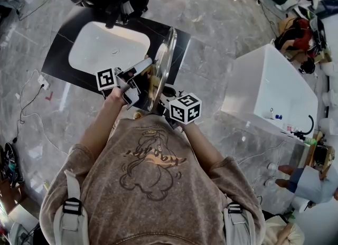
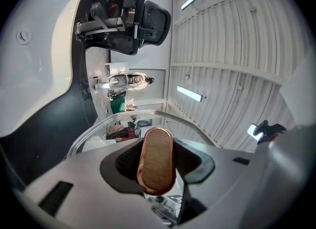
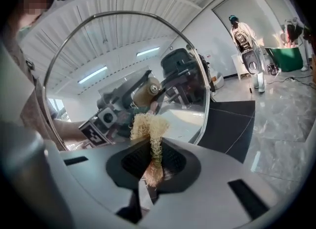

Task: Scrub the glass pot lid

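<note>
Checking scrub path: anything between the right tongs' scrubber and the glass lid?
Nothing visible. Right tongs, shut on a pale fibrous scrubber, face bare glass of the round steel-rimmed pot lid; left tongs grip its wood-topped handle from the far side.

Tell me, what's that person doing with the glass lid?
A person is cleaning a glass lid near a white sink. The left gripper is clamped on the lid's handle and holds the lid up on its edge. The right gripper pinches a straw-coloured scrubber and points it at the glass. Whether the scrubber touches the glass right now, I can't tell.
</note>
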`<control>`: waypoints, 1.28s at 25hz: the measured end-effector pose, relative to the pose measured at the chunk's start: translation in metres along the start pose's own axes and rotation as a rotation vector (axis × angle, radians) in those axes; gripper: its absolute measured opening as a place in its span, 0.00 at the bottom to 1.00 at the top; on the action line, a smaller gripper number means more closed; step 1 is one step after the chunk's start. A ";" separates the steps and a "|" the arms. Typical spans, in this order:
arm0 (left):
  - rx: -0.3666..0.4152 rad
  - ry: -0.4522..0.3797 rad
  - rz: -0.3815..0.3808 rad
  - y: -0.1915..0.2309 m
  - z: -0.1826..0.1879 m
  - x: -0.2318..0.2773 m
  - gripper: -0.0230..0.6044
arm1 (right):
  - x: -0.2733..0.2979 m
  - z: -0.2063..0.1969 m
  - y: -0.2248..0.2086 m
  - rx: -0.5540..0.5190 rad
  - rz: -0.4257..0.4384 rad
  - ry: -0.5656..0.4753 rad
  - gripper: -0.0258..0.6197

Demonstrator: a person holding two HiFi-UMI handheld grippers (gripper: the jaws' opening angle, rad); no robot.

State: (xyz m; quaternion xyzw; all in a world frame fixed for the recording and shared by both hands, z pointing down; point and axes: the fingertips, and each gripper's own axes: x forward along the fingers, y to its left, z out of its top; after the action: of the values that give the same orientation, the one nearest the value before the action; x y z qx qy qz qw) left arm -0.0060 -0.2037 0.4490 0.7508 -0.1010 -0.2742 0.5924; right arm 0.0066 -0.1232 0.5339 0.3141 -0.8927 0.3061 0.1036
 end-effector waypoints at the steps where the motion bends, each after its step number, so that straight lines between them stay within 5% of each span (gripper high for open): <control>1: -0.003 -0.002 0.000 0.001 0.000 -0.001 0.33 | -0.002 0.003 0.003 0.005 0.009 -0.010 0.11; 15: -0.030 0.000 0.016 0.011 -0.003 -0.005 0.33 | -0.026 0.062 0.026 0.032 0.049 -0.167 0.11; 32: -0.075 0.001 0.016 0.021 -0.006 -0.011 0.33 | -0.044 0.156 0.010 0.014 -0.007 -0.368 0.11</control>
State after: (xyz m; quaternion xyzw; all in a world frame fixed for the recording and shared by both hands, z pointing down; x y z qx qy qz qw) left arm -0.0079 -0.1992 0.4728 0.7273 -0.0965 -0.2729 0.6224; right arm 0.0356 -0.1904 0.3886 0.3684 -0.8935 0.2491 -0.0626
